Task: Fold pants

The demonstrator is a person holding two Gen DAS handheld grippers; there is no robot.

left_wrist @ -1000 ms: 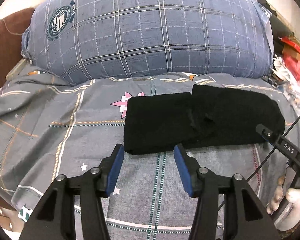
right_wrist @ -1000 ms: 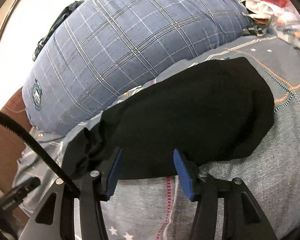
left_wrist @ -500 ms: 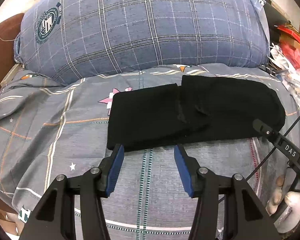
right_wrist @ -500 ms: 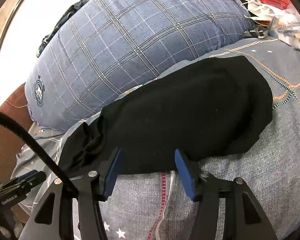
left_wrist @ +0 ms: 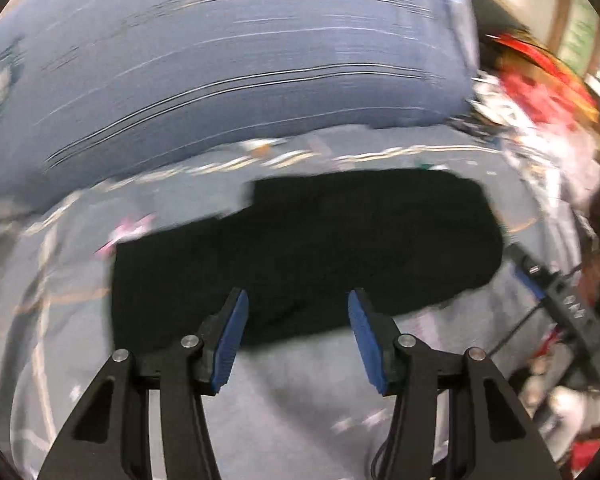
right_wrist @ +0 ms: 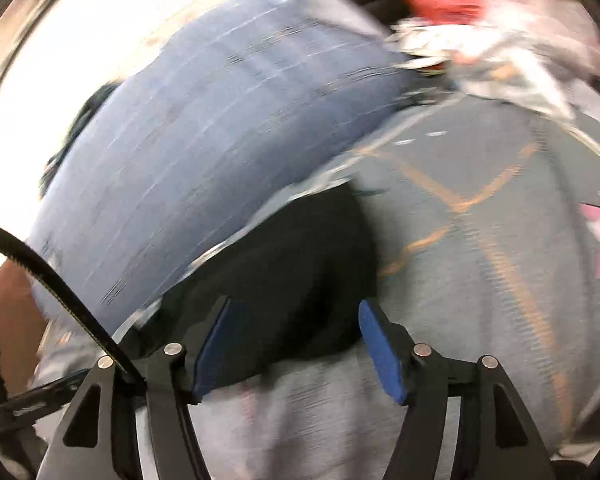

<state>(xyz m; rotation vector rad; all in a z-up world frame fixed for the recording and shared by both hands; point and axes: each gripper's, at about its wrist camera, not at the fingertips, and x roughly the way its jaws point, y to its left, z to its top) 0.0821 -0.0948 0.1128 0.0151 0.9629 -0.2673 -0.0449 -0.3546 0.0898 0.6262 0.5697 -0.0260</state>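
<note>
The black pants (left_wrist: 308,248) lie folded in a long band on the grey patterned bedsheet (left_wrist: 292,400), in front of the pillow. Both views are motion-blurred. My left gripper (left_wrist: 296,308) is open and empty, its blue pads over the pants' near edge. In the right wrist view the pants (right_wrist: 292,280) show at lower centre-left. My right gripper (right_wrist: 294,320) is open and empty, over the pants' right end. The other gripper's body shows at the right of the left wrist view (left_wrist: 560,300).
A large blue plaid pillow (left_wrist: 228,80) lies behind the pants; it also shows in the right wrist view (right_wrist: 220,152). Red and white clutter (left_wrist: 540,92) sits at the bed's far right. A black cable (right_wrist: 52,280) crosses the lower left.
Both grippers swung quickly, blurring the views. The left one moved in over the pants' near edge. The right one shifted toward the pants' right end, showing more bare sheet on the right.
</note>
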